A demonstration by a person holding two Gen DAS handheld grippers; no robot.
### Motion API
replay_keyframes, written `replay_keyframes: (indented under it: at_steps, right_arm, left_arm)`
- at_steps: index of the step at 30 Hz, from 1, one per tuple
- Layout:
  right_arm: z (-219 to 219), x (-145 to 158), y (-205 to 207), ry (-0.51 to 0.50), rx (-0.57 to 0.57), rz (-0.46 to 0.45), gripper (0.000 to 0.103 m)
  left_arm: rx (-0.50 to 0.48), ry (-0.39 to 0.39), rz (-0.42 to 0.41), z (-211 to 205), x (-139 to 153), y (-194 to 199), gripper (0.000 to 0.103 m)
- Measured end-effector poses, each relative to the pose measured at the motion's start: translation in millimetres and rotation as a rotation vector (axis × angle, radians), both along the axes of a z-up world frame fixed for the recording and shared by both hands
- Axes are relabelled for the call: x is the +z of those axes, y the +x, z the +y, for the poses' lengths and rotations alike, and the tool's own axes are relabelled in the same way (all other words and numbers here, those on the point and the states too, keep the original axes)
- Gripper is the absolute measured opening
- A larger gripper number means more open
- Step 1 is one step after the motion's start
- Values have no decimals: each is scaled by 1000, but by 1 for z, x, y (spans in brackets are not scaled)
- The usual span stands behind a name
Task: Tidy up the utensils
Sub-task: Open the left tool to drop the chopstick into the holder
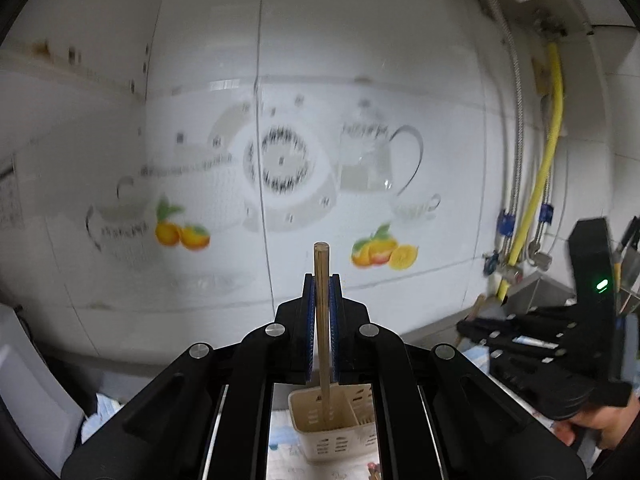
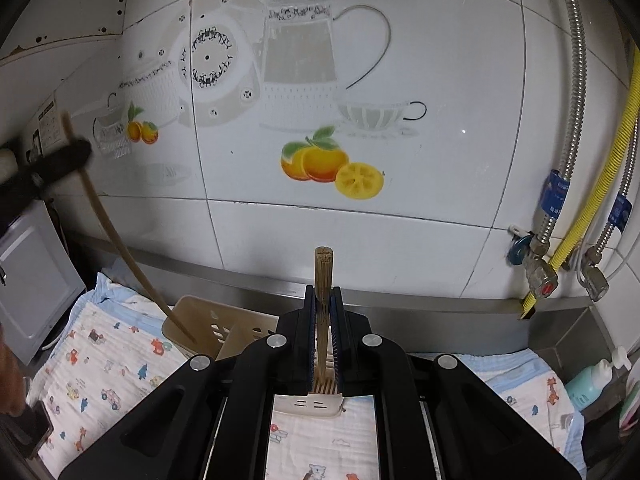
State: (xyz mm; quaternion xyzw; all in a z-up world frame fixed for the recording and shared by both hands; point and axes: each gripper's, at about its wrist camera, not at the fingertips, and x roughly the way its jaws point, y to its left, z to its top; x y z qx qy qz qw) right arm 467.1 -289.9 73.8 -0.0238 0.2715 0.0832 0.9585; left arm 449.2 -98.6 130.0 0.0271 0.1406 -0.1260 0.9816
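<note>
My left gripper (image 1: 322,280) is clamped on a pale wooden chopstick (image 1: 321,304), which stands nearly upright between the blue pads and pokes out above the fingertips. Its lower end hangs over the beige utensil holder (image 1: 332,428), down among that holder's slotted compartments, though I cannot tell whether the tip touches the bottom. Seen from my right wrist, the same stick (image 2: 120,248) slants from the blurred left gripper (image 2: 60,162) down into the left part of the holder (image 2: 208,328).

My right gripper (image 2: 323,292) is pinched on a darker, ridged chopstick (image 2: 323,280), also held upright, its blunt top rising above the fingertips. Its lower end sits right over the near compartment of the holder, where a few other stick ends show just below my jaws; I cannot tell whether it rests on them. From the left wrist, the right gripper (image 1: 520,340) lies off to the right, with a hand (image 1: 600,428) wrapped around its grip.

The holder stands on a cartoon-printed cloth (image 2: 100,364) spread over the surface, close to the back edge, where a metal lip meets the tiled wall (image 2: 400,220). At the right edge of the surface stands a teal pump bottle (image 2: 592,380), well apart from the holder.
</note>
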Motion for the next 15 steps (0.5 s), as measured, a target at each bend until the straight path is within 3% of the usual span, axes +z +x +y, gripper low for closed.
replay_keyframes:
  at_steps: [8, 13, 15]
  right_arm:
    - [-3, -6, 5, 12, -8, 12, 10]
    - [-4, 4, -4, -3, -20, -26, 32]
    - [-6, 14, -14, -6, -35, -55, 35]
  left_arm:
    - [6, -26, 103, 12, -30, 22, 6]
    - [1, -39, 114, 16, -29, 23, 7]
    - [-6, -48, 117, 17, -26, 19, 7]
